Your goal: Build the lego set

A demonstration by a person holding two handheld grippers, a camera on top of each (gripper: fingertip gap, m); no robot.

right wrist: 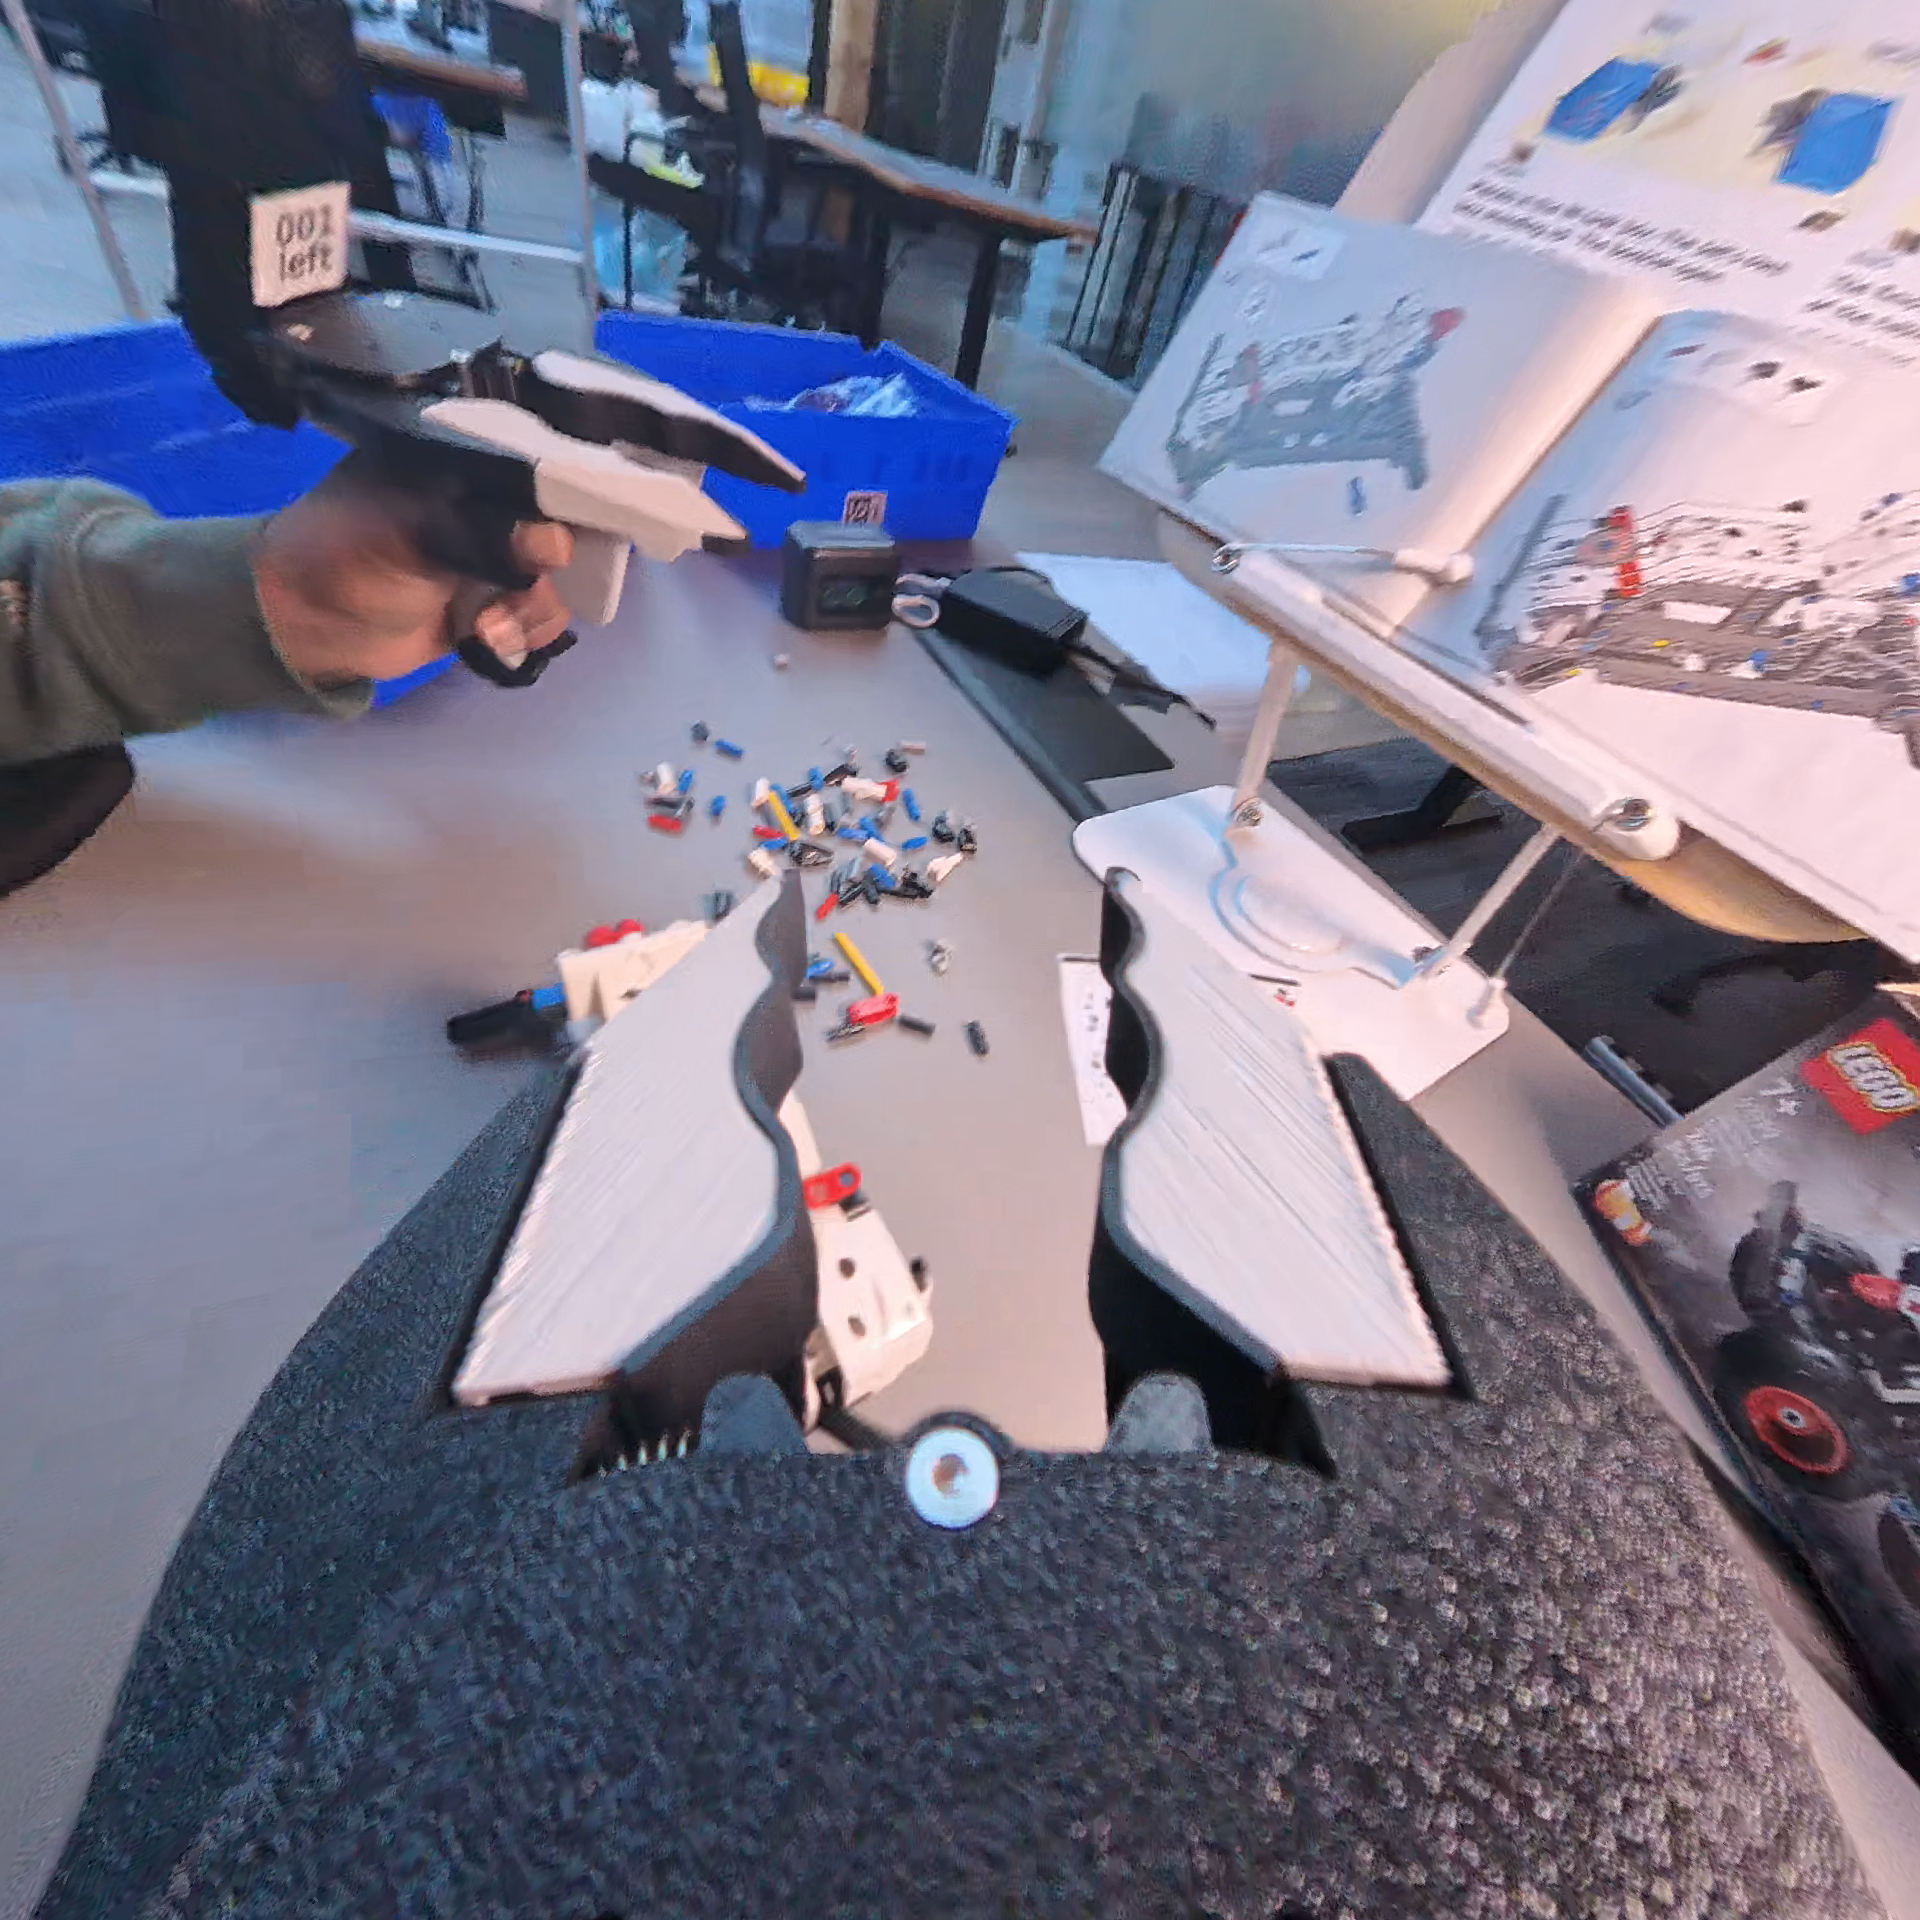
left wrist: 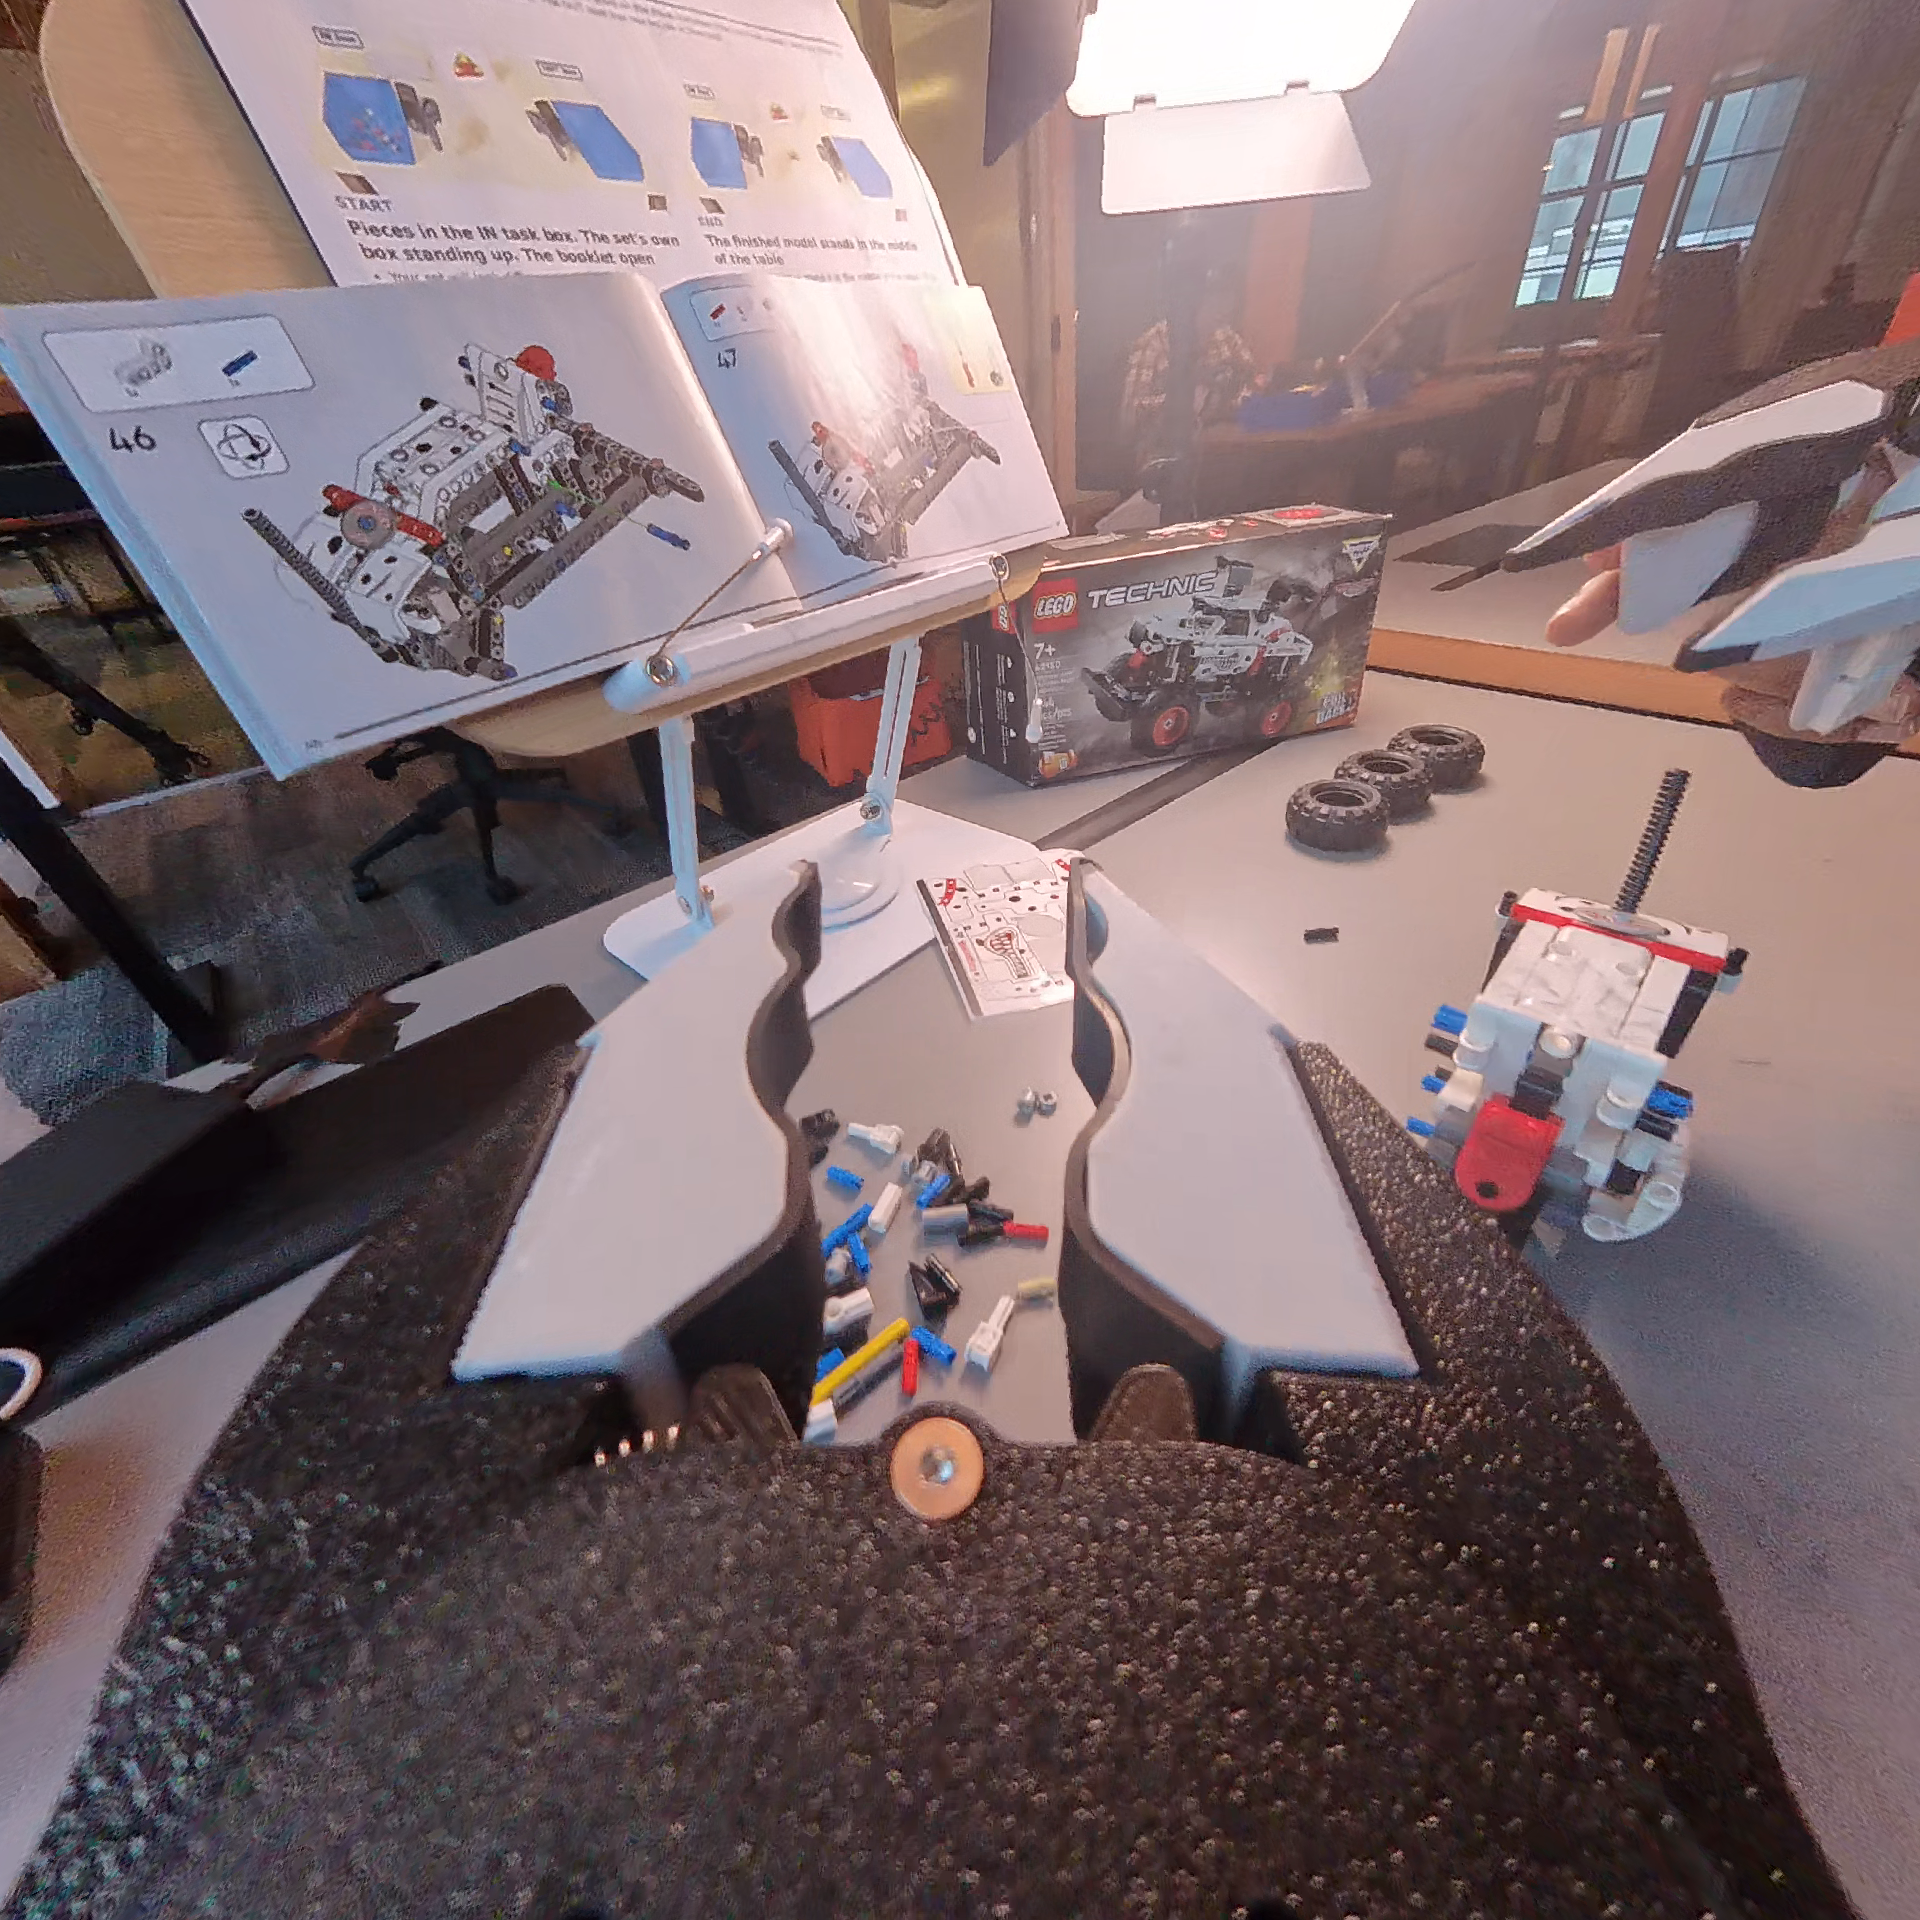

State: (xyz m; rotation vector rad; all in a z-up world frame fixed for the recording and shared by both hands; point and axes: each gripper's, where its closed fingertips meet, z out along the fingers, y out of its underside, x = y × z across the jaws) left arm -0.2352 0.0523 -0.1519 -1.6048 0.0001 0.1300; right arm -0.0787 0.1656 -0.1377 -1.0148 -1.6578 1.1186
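Observation:
My left gripper [left wrist: 940,883] is open and empty, held above a scatter of small loose pieces [left wrist: 914,1226] in blue, black, white, red and yellow on the grey table [left wrist: 1299,1039]. The part-built white, red and black model [left wrist: 1569,1070] lies to its right, a black axle sticking up from it. My right gripper [right wrist: 951,894] is open and empty above the table; the model [right wrist: 873,1288] lies under it, partly hidden by its left finger. The loose pieces [right wrist: 831,831] lie beyond its tips. Each gripper shows in the other's view [left wrist: 1621,603] [right wrist: 769,511].
An open instruction booklet [left wrist: 499,488] sits on a white stand [left wrist: 873,904] at the back. The set's box [left wrist: 1174,644], three black tyres [left wrist: 1382,779] and a sticker sheet [left wrist: 997,940] lie nearby. Blue bins [right wrist: 862,426], a small black cube device [right wrist: 836,587] and a black adapter [right wrist: 1013,608] stand on the left side.

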